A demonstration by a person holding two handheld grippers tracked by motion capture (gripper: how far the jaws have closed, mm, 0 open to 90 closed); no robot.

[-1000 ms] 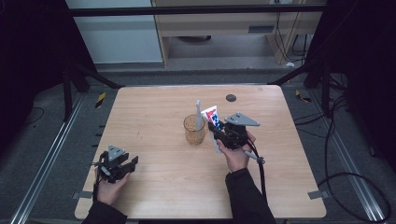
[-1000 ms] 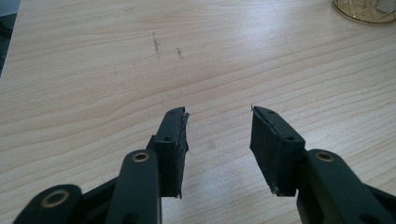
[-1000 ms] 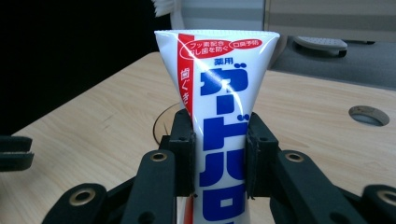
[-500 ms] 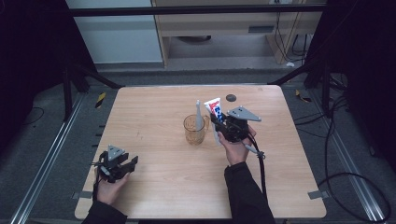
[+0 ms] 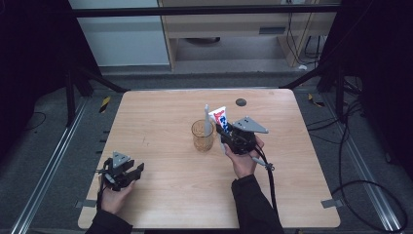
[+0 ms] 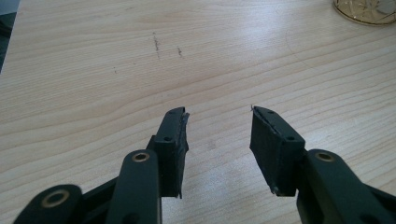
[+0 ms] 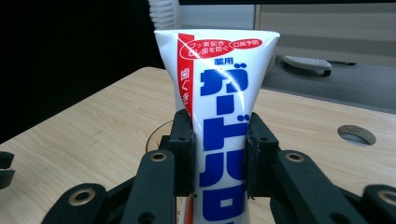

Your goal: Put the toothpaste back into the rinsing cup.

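Observation:
A white toothpaste tube with blue and red print stands upright, and my right gripper is shut on its middle, just right of a clear amber cup. A white toothbrush stands in that cup. In the right gripper view the tube is pinched between the two pads of the gripper, and the toothbrush head shows behind it. My left gripper rests low at the table's front left; in its own view the gripper stands open over bare wood, and the cup's base shows at top right.
The wooden table has a round cable hole near its far edge, behind the cup. Dark frame legs and cables lie on the floor around the table. A cable trails from the right gripper toward the front edge.
The right gripper with the tube has shifted only slightly beside the cup, keeping its grip. The left gripper has stayed where it was.

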